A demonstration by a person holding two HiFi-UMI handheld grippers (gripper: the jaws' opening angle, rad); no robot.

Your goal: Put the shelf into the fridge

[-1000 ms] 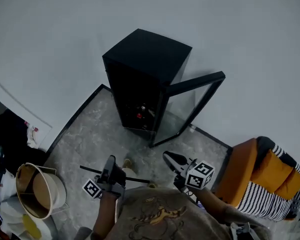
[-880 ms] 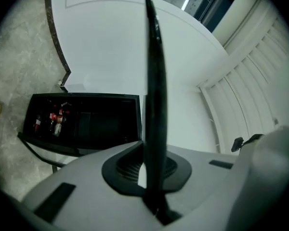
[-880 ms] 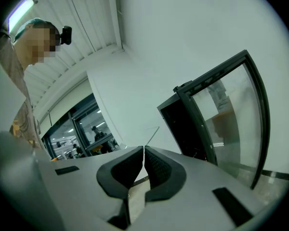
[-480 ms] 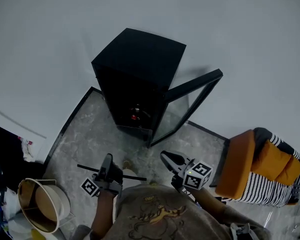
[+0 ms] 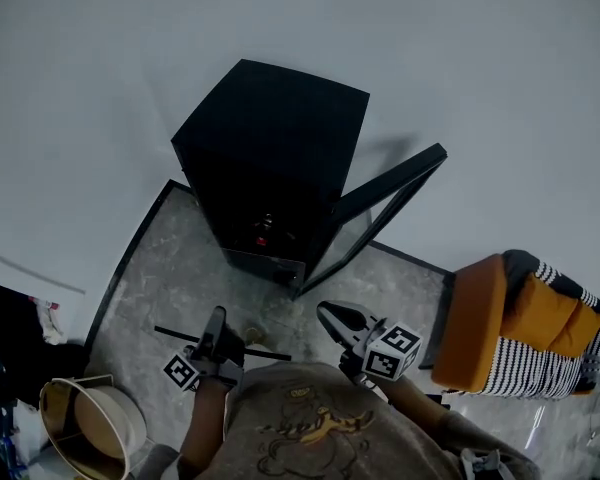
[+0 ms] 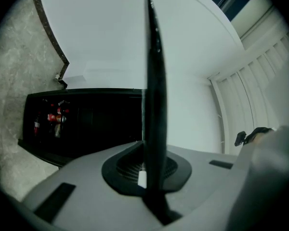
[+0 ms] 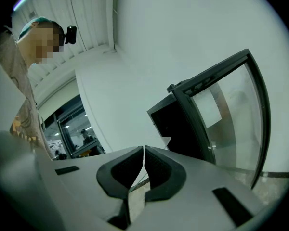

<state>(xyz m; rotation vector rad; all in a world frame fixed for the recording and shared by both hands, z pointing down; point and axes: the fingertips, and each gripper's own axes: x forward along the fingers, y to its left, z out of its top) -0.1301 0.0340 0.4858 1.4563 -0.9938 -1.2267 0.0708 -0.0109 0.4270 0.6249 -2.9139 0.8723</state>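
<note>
A black fridge stands against the white wall with its glass door swung open to the right. Red cans show low inside it. My left gripper is shut on the shelf, a thin dark panel held level above the floor in front of the fridge. In the left gripper view the shelf stands edge-on between the pads of the left gripper, with the fridge behind it. My right gripper is shut and empty, right of the shelf. The right gripper faces the open door.
A marbled grey floor panel with a dark border lies in front of the fridge. An orange chair with a striped cushion stands at the right. A round pale bin sits at the lower left.
The head view has drawn nearer the fridge, which now looks larger and sits further left. The bin has slid toward the lower left corner. Both grippers keep their grip and stance.
</note>
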